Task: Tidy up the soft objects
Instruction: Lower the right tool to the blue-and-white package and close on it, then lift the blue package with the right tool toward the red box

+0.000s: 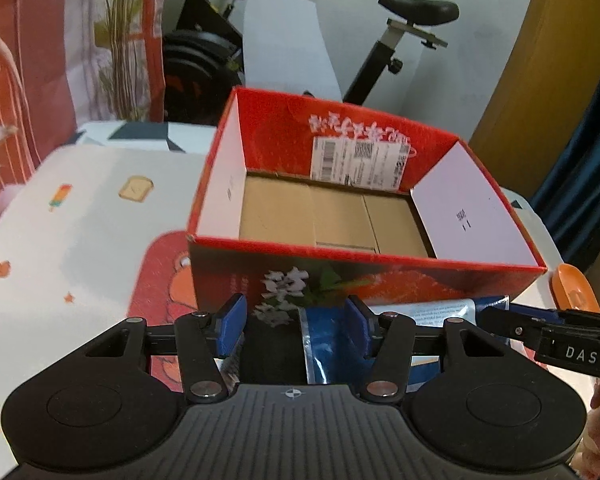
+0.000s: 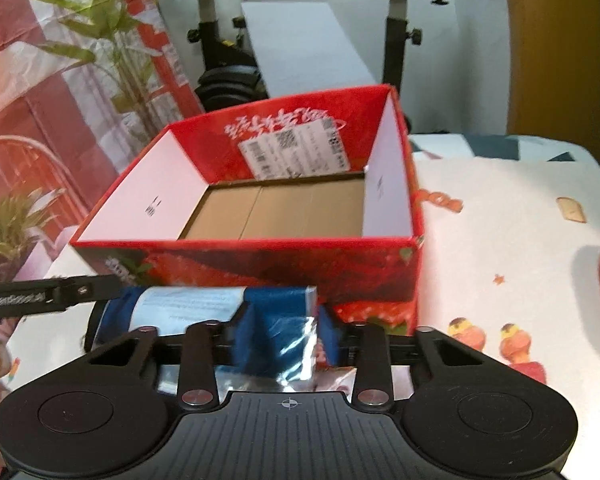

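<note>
Blue foil packet (image 2: 276, 328): on the worktop (image 2: 500, 240) against the empty red box (image 2: 260, 256), we judge for loading; left gripper (image 1: 296, 320) and right gripper (image 2: 280, 332) apparently pinching opposite ends.

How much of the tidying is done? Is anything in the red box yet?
Nothing looks put away: the red box shows only its bare cardboard floor. In hand: the left tool and right tool each pinch an end of the blue packet lying before the box. Left: lifting it in.
</note>
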The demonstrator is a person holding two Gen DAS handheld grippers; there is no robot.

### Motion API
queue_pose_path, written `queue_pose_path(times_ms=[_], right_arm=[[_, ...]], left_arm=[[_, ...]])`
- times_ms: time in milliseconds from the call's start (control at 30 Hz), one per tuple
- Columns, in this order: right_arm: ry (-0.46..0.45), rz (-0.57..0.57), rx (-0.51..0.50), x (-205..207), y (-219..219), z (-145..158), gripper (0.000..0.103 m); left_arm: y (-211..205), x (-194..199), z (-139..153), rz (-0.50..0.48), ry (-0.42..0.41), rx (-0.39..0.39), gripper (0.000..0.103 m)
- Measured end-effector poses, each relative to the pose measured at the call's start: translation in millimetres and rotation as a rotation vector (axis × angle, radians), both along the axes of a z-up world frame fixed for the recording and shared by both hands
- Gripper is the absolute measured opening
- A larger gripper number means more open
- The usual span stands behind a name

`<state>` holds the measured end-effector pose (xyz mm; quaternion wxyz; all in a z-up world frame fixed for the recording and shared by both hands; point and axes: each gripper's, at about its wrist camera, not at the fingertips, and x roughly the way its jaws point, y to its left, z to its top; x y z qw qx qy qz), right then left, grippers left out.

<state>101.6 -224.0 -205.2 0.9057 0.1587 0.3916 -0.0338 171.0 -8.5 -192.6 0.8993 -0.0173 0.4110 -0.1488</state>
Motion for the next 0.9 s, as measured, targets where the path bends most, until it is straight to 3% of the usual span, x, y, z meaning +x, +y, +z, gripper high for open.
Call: queue_pose_path(times_ms=[133, 267, 533, 667, 900], right_arm=[[0.023, 0.009, 0.022, -0.8, -0.2, -7.0, 0.031], [0.030, 0.010, 0.072, 0.6, -6.1, -11.3, 0.037], [0.008, -0.002, 0.139, 9.7, -16.1, -8.1, 0.042], [0.012, 0.013, 0.139, 13.4, -13.3, -6.8, 0.037], [0.029, 0.011, 0.160, 13.8, -16.2, -6.1, 0.032]], left_arm=[[-0.4, 8.7, -9.4, -0.010, 0.048, -0.022, 0.057], [-1.3, 16.7, -17.3, -0.029, 0.083, -0.012, 0.057], [9.4, 33.3, -23.2, -0.011, 0.179, -0.113, 0.058], [15.4, 41.1, -27.6, 0.007, 0.214, -0.163, 0.058], [7.3, 38.1, -29.9, -0.003, 0.244, -0.177, 0.058]])
